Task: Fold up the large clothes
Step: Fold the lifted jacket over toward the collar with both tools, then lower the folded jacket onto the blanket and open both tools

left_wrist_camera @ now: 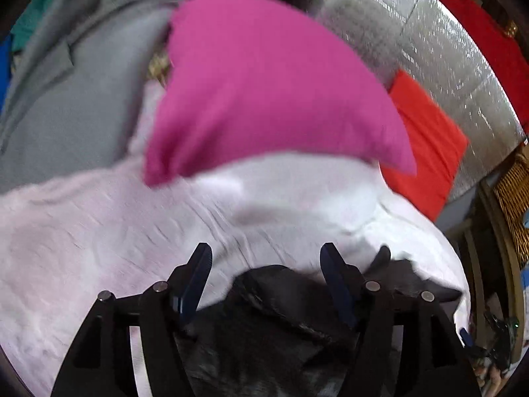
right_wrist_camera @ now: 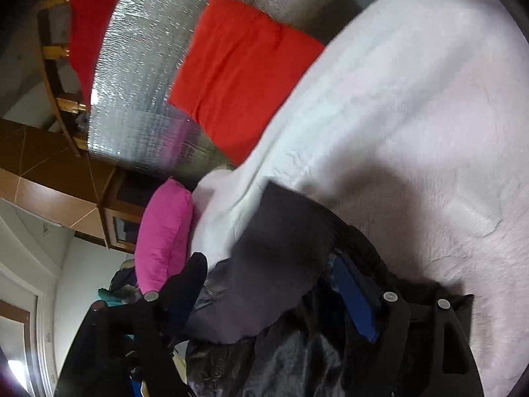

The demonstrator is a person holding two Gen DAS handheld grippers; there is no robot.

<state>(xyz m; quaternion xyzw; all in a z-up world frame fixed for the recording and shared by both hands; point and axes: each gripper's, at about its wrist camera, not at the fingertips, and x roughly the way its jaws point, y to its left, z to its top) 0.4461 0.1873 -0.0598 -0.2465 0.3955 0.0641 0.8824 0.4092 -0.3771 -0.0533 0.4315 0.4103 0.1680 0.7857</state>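
Because the dark jacket (right_wrist_camera: 281, 264) at the white blanket's (left_wrist_camera: 82, 248) edge looks soft, slippery, grip a hem; left gripper (left_wrist_camera: 266, 254) and right gripper (right_wrist_camera: 267, 264) gape empty.

A: What carries everything?
B: A bed under a white fleecy blanket (left_wrist_camera: 99, 231).
A: And on it?
B: A dark garment (left_wrist_camera: 271, 324) at 6 o'clock, pink pillow (left_wrist_camera: 264, 82) at 12, red pillow (left_wrist_camera: 426, 145) at 2, grey garment (left_wrist_camera: 72, 106) at 10.

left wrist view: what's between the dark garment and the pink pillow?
Only the white fuzzy blanket: a bare stretch of it runs from the dark garment up to the pink pillow, as the left wrist view shows.
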